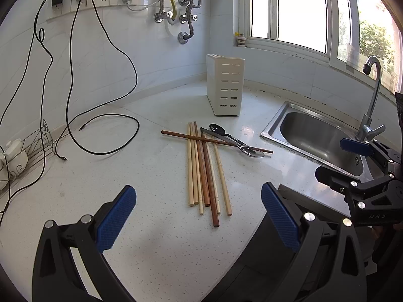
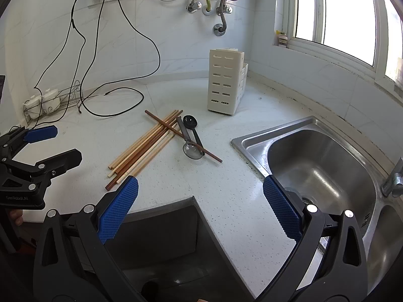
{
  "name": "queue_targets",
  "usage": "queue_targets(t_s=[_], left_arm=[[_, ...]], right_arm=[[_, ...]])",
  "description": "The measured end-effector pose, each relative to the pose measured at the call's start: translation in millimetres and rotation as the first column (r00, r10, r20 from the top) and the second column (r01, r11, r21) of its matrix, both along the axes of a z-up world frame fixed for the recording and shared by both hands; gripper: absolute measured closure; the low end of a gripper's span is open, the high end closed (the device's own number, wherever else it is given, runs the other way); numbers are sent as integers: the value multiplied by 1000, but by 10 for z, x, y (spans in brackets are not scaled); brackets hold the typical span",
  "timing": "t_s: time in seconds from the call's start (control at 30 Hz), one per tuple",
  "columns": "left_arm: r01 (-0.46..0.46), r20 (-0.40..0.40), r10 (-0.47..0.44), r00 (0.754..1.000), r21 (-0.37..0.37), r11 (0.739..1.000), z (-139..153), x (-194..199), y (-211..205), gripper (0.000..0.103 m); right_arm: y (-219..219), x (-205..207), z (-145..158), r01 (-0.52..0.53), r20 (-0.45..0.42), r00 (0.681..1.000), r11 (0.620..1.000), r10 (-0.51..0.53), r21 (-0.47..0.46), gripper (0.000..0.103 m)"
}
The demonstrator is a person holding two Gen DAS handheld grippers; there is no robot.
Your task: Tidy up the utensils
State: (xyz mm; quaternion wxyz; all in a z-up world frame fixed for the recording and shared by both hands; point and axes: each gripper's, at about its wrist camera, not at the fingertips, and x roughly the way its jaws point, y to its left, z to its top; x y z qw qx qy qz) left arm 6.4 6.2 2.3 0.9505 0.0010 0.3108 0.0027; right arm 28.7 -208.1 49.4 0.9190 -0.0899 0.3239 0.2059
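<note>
Light and dark wooden chopsticks (image 1: pixel 204 171) lie bundled, one crossing them.

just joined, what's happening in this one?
Nothing is picked up yet. A person holds both grippers open above the counter: the left gripper faces the chopsticks, the right gripper sits near the sink. Two spoons lie across the pile; the white holder stands behind it.

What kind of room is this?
Most likely a home kitchen: a steel sink with a tap set in a speckled countertop, and chopsticks and spoons lying loose on it.
</note>
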Motion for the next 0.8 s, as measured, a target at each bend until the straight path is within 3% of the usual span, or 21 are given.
queue_targets(t_s=[0.27, 0.4, 0.53, 0.7, 0.8], left_arm=[[12, -4, -12, 1000, -17, 1000, -18, 15, 73, 5], [19, -19, -20, 1000, -25, 1000, -47, 52, 130, 12], [34, -35, -35, 999, -20, 999, -67, 114, 186, 17], [49, -57, -50, 997, -13, 999, -105, 209, 282, 26], [59, -75, -60, 995, -16, 998, -133, 286, 359, 35]], right_arm=[[74, 53, 10, -26, -6, 1000, 1000, 26, 0, 8], [125, 95, 8, -32, -9, 999, 999, 32, -12, 9], [163, 148, 7, -37, -12, 999, 999, 37, -23, 15], [202, 295, -16, -46, -46, 998, 999, 45, -16, 33], [251, 374, -39, -36, -50, 998, 999, 35, -27, 35]])
